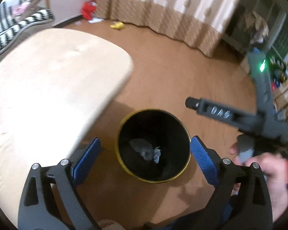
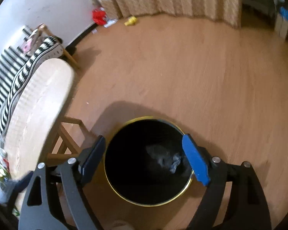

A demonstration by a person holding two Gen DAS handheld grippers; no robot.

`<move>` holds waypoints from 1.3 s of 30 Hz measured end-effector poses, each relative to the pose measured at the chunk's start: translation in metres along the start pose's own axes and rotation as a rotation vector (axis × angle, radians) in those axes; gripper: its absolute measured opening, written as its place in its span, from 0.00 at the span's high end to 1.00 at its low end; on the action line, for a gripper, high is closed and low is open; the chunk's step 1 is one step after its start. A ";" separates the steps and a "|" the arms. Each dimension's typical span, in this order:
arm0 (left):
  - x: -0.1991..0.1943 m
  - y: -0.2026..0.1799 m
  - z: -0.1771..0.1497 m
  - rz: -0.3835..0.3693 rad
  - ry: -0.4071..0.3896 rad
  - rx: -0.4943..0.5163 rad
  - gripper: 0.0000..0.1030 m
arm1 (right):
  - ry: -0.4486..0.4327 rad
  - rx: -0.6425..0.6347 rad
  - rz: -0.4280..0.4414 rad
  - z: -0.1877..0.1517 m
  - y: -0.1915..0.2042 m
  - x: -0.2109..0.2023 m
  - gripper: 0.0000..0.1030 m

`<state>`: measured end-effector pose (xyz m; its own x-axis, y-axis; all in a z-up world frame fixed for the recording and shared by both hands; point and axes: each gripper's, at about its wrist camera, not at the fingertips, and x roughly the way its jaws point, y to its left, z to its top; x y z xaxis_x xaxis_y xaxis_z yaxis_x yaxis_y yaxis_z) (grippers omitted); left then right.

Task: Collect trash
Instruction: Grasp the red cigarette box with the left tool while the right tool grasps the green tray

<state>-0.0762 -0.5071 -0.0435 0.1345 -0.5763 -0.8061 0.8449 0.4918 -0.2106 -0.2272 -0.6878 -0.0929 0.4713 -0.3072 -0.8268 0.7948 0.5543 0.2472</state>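
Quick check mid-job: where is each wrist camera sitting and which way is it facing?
Left wrist: above the bin, looking down; own open fingers, plus the right hand and its gripper.
Right wrist: above the bin, angled down; own open fingers only.
Shared: bin with crumpled paper, table, floor.

Bin [image 1: 122, 164] on floor [image 1: 172, 61] beside table [image 1: 48, 88]; crumpled paper [image 1: 156, 154] inside.
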 end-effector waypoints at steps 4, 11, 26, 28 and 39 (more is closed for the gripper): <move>-0.077 0.061 -0.010 0.114 -0.104 -0.065 0.07 | -0.060 -0.168 0.061 -0.007 0.070 -0.020 0.20; -0.181 0.217 -0.081 0.427 -0.164 -0.293 0.06 | -0.043 -0.445 0.260 -0.046 0.216 -0.048 0.18; -0.287 0.359 -0.219 0.515 -0.241 -0.555 0.06 | 0.115 -0.929 0.585 -0.208 0.458 -0.104 0.16; -0.282 0.366 -0.221 0.498 -0.229 -0.546 0.06 | 0.141 -0.978 0.586 -0.228 0.468 -0.102 0.16; -0.258 0.426 -0.237 0.296 -0.166 -0.936 0.06 | 0.216 -1.106 0.558 -0.294 0.489 -0.072 0.16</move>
<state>0.1261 0.0056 -0.0560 0.4049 -0.3960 -0.8242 0.0265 0.9061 -0.4223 0.0150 -0.1667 -0.0612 0.4844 0.2525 -0.8376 -0.2867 0.9504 0.1207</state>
